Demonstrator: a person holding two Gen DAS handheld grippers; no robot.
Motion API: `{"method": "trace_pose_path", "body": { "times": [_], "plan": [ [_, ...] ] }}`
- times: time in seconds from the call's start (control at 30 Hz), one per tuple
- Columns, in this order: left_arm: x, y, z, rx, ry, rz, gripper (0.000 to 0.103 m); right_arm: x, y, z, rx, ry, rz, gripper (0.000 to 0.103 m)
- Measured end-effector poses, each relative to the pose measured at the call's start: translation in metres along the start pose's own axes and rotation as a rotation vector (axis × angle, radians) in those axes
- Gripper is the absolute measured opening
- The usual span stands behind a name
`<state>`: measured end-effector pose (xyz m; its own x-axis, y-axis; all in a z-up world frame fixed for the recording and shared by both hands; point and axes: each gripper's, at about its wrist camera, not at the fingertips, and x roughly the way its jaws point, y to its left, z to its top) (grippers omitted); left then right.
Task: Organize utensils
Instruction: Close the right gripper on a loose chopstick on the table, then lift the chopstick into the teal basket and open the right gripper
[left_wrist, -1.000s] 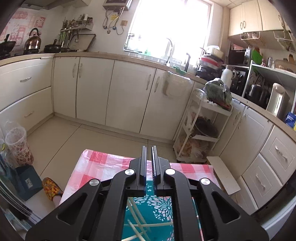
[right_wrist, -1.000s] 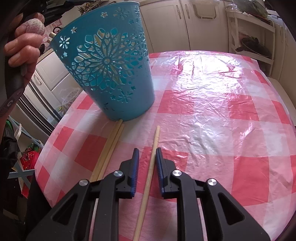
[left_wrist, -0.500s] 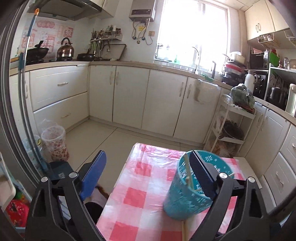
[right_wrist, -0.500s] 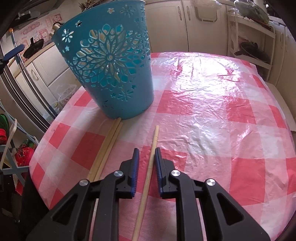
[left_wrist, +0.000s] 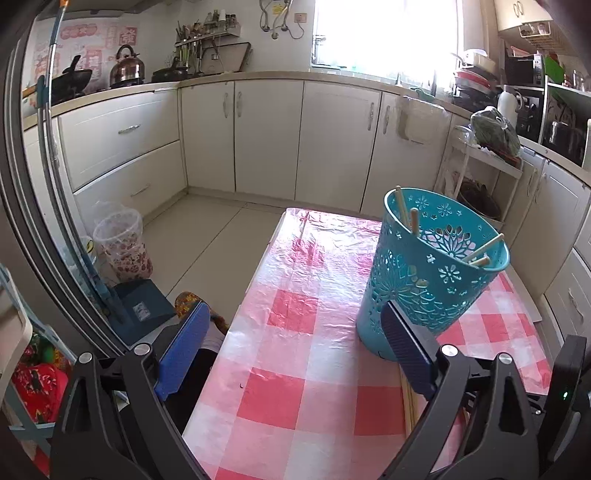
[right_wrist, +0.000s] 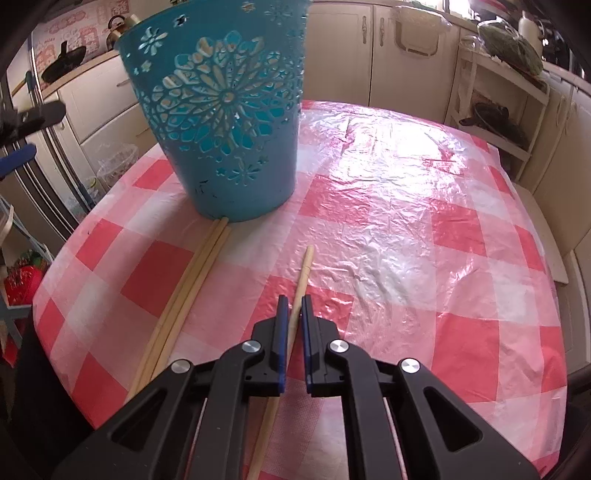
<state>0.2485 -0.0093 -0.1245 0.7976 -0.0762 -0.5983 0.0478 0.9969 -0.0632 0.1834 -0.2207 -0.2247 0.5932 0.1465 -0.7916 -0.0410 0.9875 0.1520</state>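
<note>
The right gripper (right_wrist: 294, 314) has its blue-padded jaws drawn in close on a single pale wooden chopstick (right_wrist: 303, 273), which lies on the table and runs forward from between the pads; whether the pads actually press on it cannot be told. Just to the left of it, a pair of pale wooden chopsticks (right_wrist: 192, 280) lies side by side, their far ends touching the foot of a teal plastic basket with cut-out flower patterns (right_wrist: 225, 122). The basket stands upright on the table with the red-and-white checked plastic cover (right_wrist: 424, 229).

The left gripper (left_wrist: 295, 354) is spread wide and holds nothing. Its left pad hangs past the table's edge, over the floor, and its right pad is in front of the basket's (left_wrist: 424, 288) lower wall. Inside the basket, several wooden chopsticks (left_wrist: 413, 221) lean against the rim.

Beyond the table are cream kitchen cabinets (left_wrist: 266, 136) and a steel kettle (left_wrist: 127, 68) on the counter.
</note>
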Motion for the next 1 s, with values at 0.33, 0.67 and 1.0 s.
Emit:
{"method": "trace_pose_path", "body": {
  "times": [0.33, 0.67, 1.0],
  "plan": [
    [0.001, -0.013, -0.007, 0.026, 0.035, -0.020, 0.090, -0.049, -0.029, 0.010, 0.171, -0.137, 0.305, 0.006],
    [0.005, -0.001, -0.015, -0.007, 0.068, -0.014, 0.090, -0.071, -0.009, 0.036, 0.077, -0.148, 0.255, 0.014],
    [0.013, 0.009, -0.023, -0.034, 0.102, -0.010, 0.091, 0.008, 0.013, 0.009, -0.091, 0.014, -0.062, 0.022]
  ]
}}
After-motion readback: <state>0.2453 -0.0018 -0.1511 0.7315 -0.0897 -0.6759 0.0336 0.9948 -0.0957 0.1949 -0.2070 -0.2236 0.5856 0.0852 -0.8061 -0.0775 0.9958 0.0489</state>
